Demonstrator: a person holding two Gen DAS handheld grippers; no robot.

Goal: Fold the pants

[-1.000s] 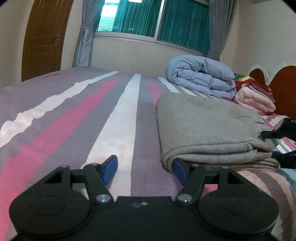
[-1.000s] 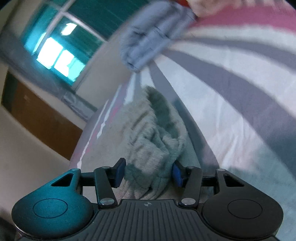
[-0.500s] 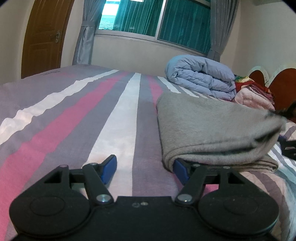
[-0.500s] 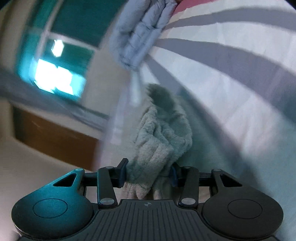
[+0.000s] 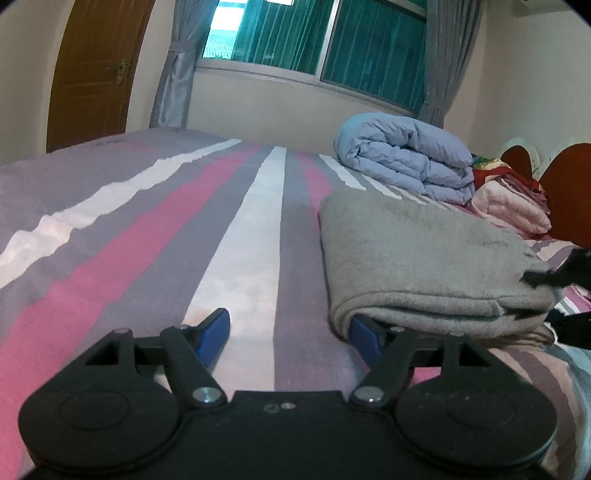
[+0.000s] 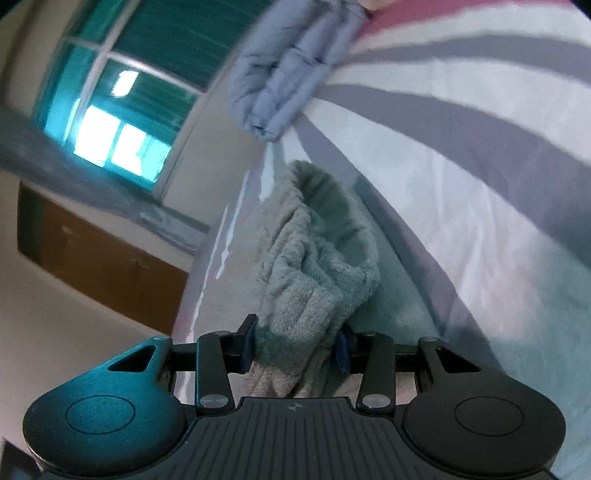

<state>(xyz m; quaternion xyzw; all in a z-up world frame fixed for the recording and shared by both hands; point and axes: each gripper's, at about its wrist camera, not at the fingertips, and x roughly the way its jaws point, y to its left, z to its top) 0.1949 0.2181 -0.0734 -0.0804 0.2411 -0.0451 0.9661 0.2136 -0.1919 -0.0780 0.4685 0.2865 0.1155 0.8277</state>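
Observation:
Grey fleece pants [image 5: 406, 258] lie folded on the striped bed sheet [image 5: 147, 229], right of centre in the left wrist view. My left gripper [image 5: 288, 325] rests low on the sheet and its jaws are opening. Only sheet lies between them, and the right blue pad [image 5: 360, 332] is tucked under the near fold of the pants. At the pants' right end my right gripper [image 5: 543, 299] bites into the stacked layers. In the right wrist view the right gripper [image 6: 295, 343] is closing on the pants [image 6: 314, 266], both pads pressing a bunched gathered edge.
A rolled pale blue duvet [image 5: 402, 162] lies behind the pants near the wall. Beside it are folded pink clothes [image 5: 509, 210] and a brown headboard [image 5: 565, 177]. A wooden door [image 5: 92, 70] and a curtained window [image 5: 314, 33] stand beyond the bed.
The right jaws narrowed onto the bunched edge and that gripper rolled a little. The pants' right end rose slightly. The left gripper stayed put with its jaws a little wider.

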